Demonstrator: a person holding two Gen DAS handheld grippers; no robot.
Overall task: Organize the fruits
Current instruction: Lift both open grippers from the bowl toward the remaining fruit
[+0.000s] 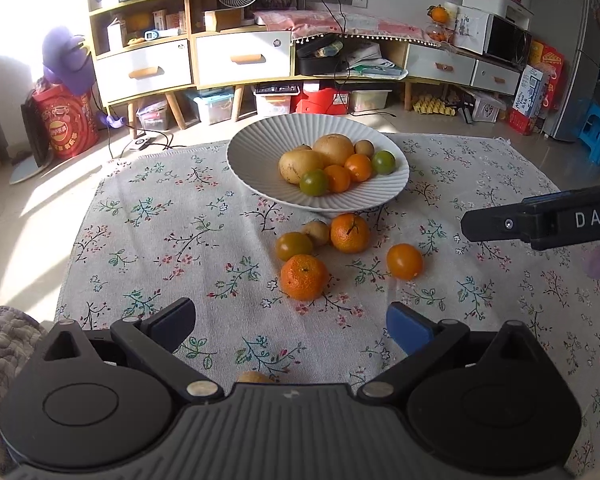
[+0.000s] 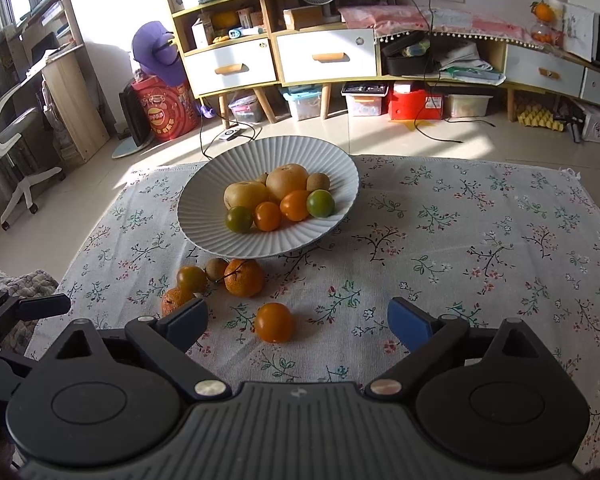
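Both grippers are spread wide w/ nothing between the pads: left gripper [image 1: 291, 322] hangs over bare cloth just short of the loose fruit, right gripper [image 2: 298, 322] sits w/ the smooth orange fruit [image 2: 275, 322] just ahead of its gap. The task's fruit is split btwn the white ribbed bowl [image 1: 260, 148] at the far middle of the floral tablecloth [image 1: 160, 232] and a loose cluster on the cloth right below the bowl's near rim. Risks, as I judge them: round fruit rolls if a pad clips it off-centre, esp. the lone smooth one, which has open cloth all around; the stemmed mandarin [image 1: 350, 233] touches or nearly touches the small brown fruit [image 1: 317, 233] & the orange-green one [image 1: 294, 245], so a wide pinch there could shove neighbours; both grippers aiming at the same cluster could bump; dropping fruit onto the bowl's pile may knock one over the shallow rim. Count in bowl: 2 big yellow-brown, 2 orange, 2 green, 2 small brown (one mostly hidden) = approx. 8. On cloth: 2 mandarins incl. the near one [image 1: 304, 277], 2 smooth orange-ish, 1 small brown = 5, plus a brownish bit [image 1: 254, 377] half hidden under the left gripper's body, can't tell what.
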